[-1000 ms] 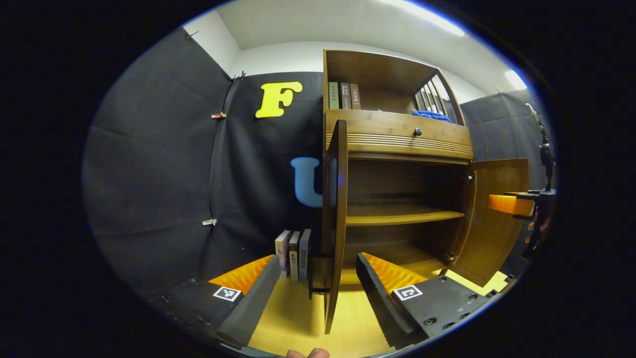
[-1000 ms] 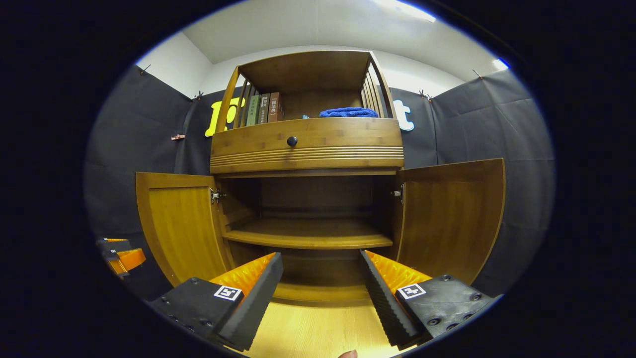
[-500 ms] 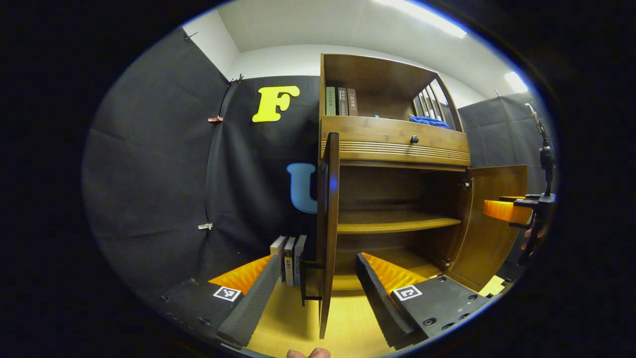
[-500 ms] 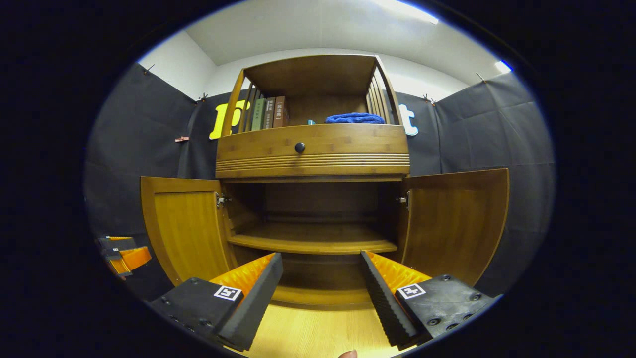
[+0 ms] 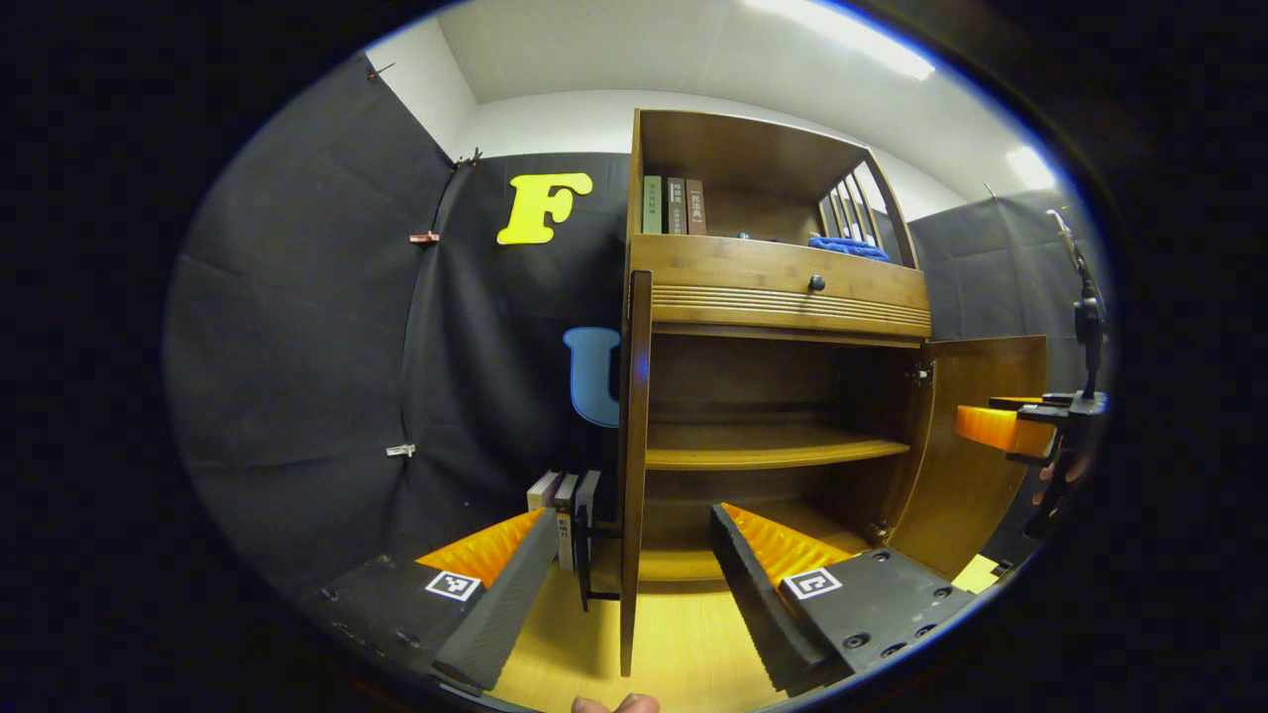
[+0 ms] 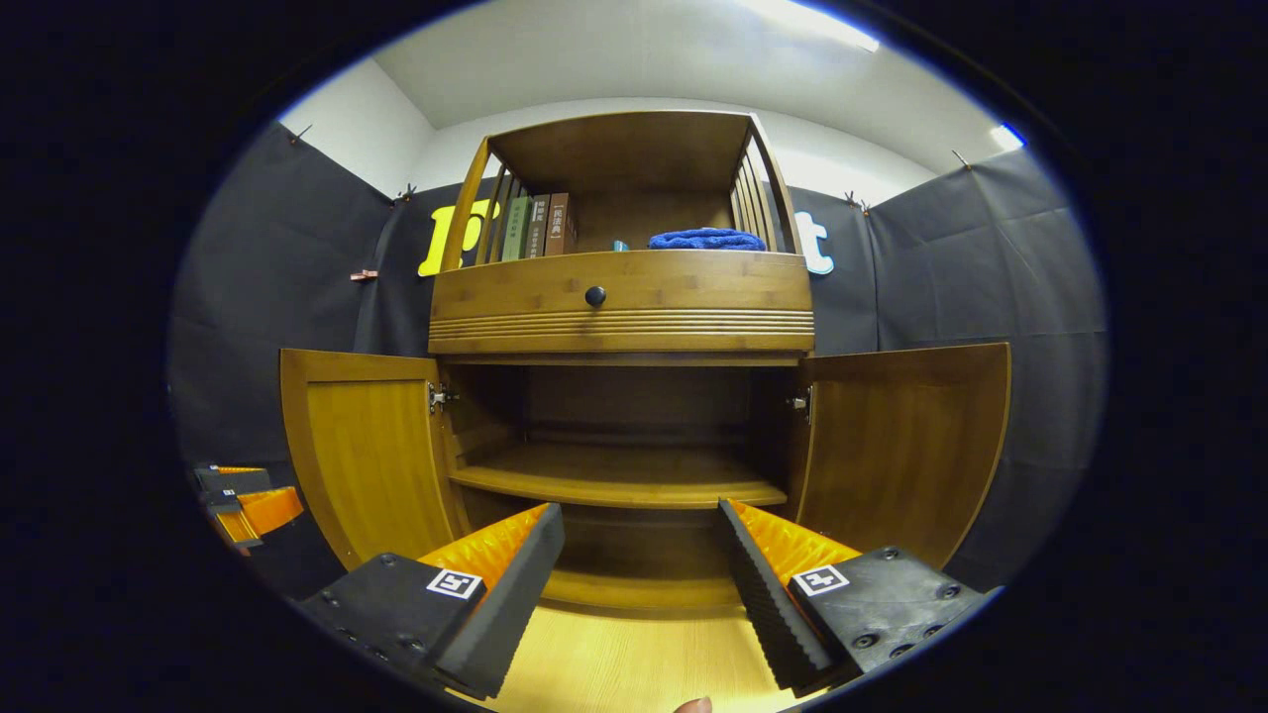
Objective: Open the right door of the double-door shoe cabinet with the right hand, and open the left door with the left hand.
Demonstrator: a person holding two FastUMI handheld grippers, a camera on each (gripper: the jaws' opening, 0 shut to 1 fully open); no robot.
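Observation:
The wooden shoe cabinet (image 6: 619,297) stands with both lower doors swung wide. In the right gripper view the left door (image 6: 371,456) and the right door (image 6: 901,446) flank the bare inner shelf (image 6: 614,480). My right gripper (image 6: 639,513) is open in front of the cabinet's middle and touches nothing. In the left gripper view the left door (image 5: 634,465) is edge-on between the fingers of my open left gripper (image 5: 634,517), with its black handle (image 5: 586,564) on the left side. The fingers stand well apart from the door. The right gripper (image 5: 1001,426) hovers by the right door (image 5: 976,465).
Books (image 6: 535,226) and a folded blue cloth (image 6: 705,239) sit on the top shelf above a drawer with a black knob (image 6: 594,295). More books (image 5: 560,495) stand on the floor left of the cabinet. The floor (image 6: 614,663) is light wood. The left gripper (image 6: 243,500) shows low at the far left.
In the left gripper view the left door has slid leftwards and turned fully edge-on. The cabinet sits slightly lower in the right gripper view. Both grippers stay open.

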